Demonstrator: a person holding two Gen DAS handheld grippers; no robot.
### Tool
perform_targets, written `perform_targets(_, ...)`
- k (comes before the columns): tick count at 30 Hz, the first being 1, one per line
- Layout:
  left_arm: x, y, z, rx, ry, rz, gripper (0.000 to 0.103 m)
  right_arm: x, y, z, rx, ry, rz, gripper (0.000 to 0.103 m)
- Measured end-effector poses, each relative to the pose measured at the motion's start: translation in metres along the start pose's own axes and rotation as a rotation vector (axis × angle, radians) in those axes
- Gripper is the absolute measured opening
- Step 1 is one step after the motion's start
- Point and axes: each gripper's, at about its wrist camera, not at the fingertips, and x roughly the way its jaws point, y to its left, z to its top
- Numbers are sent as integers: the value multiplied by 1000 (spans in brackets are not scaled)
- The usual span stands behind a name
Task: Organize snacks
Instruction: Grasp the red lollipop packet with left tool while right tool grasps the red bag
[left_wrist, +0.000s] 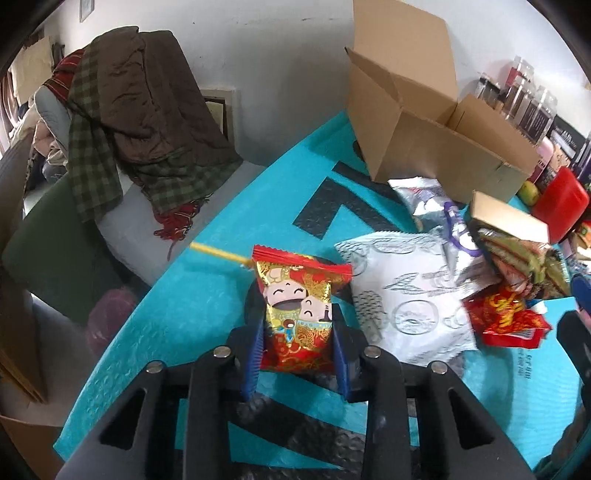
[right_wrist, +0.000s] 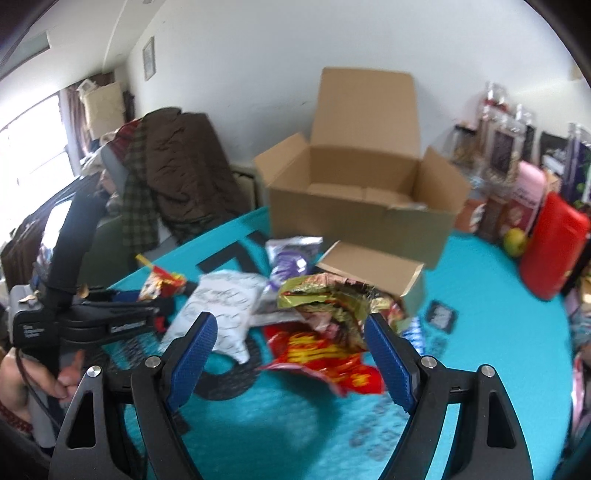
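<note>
Two grippers work over the teal foam mat (left_wrist: 184, 302). At nine o'clock the left gripper (left_wrist: 299, 354) is clamped on a red-and-gold cartoon-printed snack packet (left_wrist: 297, 314). At three o'clock the right gripper (right_wrist: 291, 354) hangs spread wide — empty — above a crinkled red-and-yellow foil wrapper (right_wrist: 321, 362); an open brown cardboard box (right_wrist: 354, 218) sits at twelve.

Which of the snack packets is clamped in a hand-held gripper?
The red-and-gold cartoon-faced packet, pinched by the left hand-held gripper. The white packet and the rest lie loose on the teal mat.
</note>
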Motion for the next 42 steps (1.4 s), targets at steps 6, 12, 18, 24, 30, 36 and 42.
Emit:
perform_targets(6, -26, -13, -1, 17, -45, -30, 32, -3, -19, -4, 80, 20, -3, 83)
perform_targets(12, -40, -26, -4, 30, -55, -61, 32, 6, -33, -16, 150, 87, 7, 83)
perform_targets(18, -40, -34, -7, 40, -39, -73, 32, 23, -40, -24, 207, 175, 62, 83)
perform_targets(24, -39, -34, -7, 33, -40, -66, 32, 38, -36, -18, 181, 189, 36, 89)
perform_targets(30, -34, -33, -8, 29, -30, -64, 32, 63, -32, -17, 139, 261, 14, 91)
perform_targets(36, -31, -31, -9, 22, -22, -61, 32, 74, -31, -23, 111, 264, -2, 80)
perform_targets(42, -36, -33, -11, 21, -28, -59, 32, 68, -34, -27, 129, 220, 19, 67)
